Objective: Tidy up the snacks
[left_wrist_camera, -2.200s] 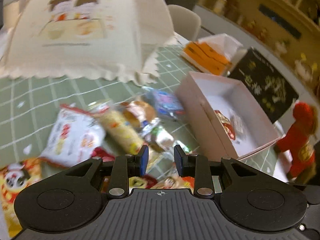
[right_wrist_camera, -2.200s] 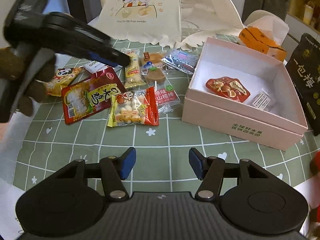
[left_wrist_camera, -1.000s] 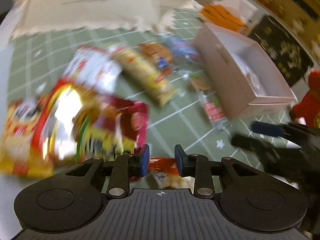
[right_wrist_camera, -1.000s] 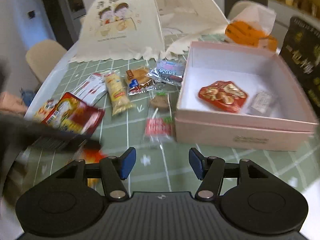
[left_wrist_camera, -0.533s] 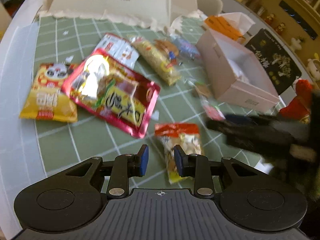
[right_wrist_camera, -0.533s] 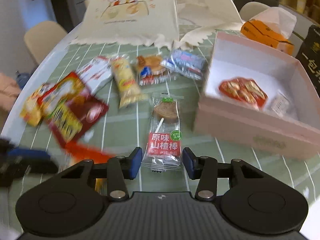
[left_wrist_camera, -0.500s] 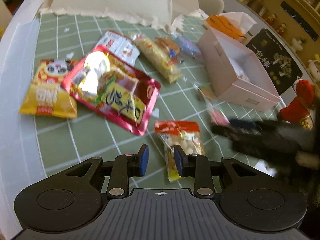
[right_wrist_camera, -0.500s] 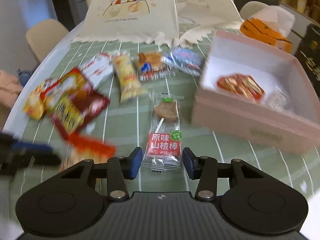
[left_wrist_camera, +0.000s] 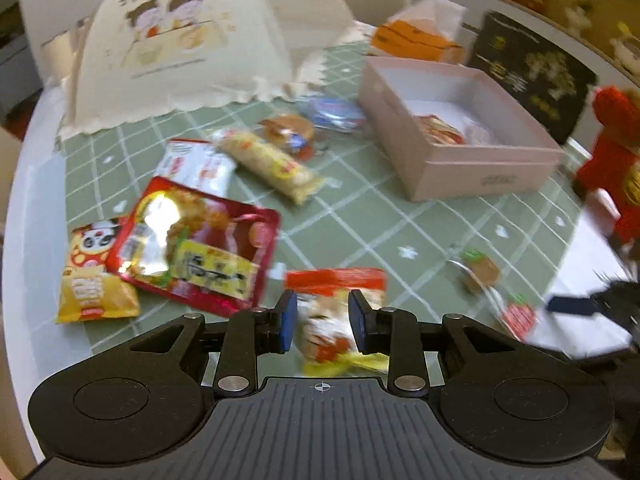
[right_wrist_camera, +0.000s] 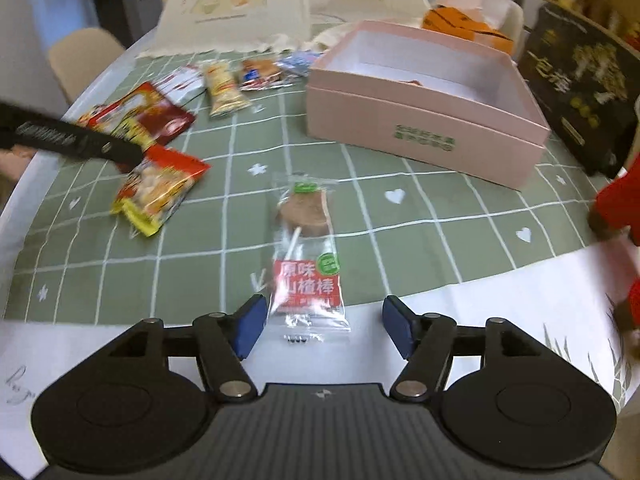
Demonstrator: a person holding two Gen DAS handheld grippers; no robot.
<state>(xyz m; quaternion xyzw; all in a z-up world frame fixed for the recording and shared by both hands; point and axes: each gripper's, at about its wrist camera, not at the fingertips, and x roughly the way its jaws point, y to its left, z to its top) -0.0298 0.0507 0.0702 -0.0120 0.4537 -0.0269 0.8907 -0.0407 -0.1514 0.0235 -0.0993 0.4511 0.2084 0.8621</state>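
Note:
My left gripper hovers with a narrow gap over an orange-red nut packet lying flat on the green checked cloth; the pads do not press it. In the right wrist view that black gripper reaches in from the left above the same packet. My right gripper is opening its jaws. A clear lollipop packet with a red label lies on the table between its fingers, untouched. The open pink box stands behind it with a red packet inside.
Left of the box lie a big red packet, a yellow panda packet, a white packet, a long yellow one, a round cake and a blue packet. A cream food cover, orange tissue box, black box and red plush ring the table.
The lollipop packet has come away from the box toward the near table edge with my right gripper, whose jaws narrowed and then widened. My left gripper has swung over the nut packet.

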